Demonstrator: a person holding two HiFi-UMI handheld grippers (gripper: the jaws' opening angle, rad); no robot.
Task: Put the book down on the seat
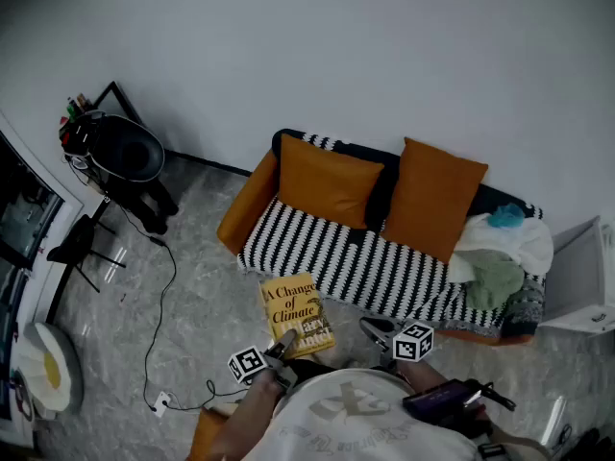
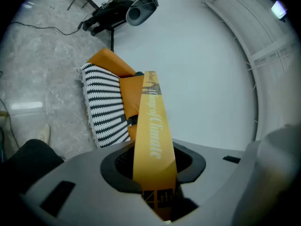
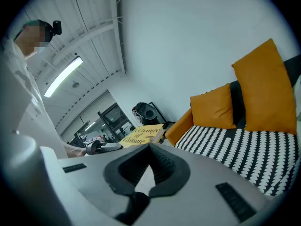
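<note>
1. Jaws first, from the head view: my left gripper (image 1: pixel 279 349) is clamped on the near end of the book (image 1: pixel 296 315). The book hangs cover-up over the floor, just short of the seat's (image 1: pixel 365 267) front edge and toward its left corner. My right gripper (image 1: pixel 377 329) sits near the middle of that front edge, carrying nothing. Two orange cushions (image 1: pixel 327 181) lean along the back edge, and a heap of clothes (image 1: pixel 500 257) fills the right end. I judge the bare stripes in front of the left cushion to be the landing spot.

2. Left gripper view: both pads press on the yellow book (image 2: pixel 153 126), which runs away from the camera with its spine edge toward me. The striped seat (image 2: pixel 106 107) lies beyond its far end. The grip is at one end only, so I expect the far end to droop. I would carry the book past the front edge, level it and lower it flat. I would let go only once the cushion takes the weight.

3. Right gripper view: the jaws meet at their tips with nothing between them. The book (image 3: pixel 141 134) shows off to the left in the other gripper, apart from the seat (image 3: pixel 235 145). I would hold this gripper clear of the drop zone, ready to steady a corner if the book slides toward the front edge.
</note>
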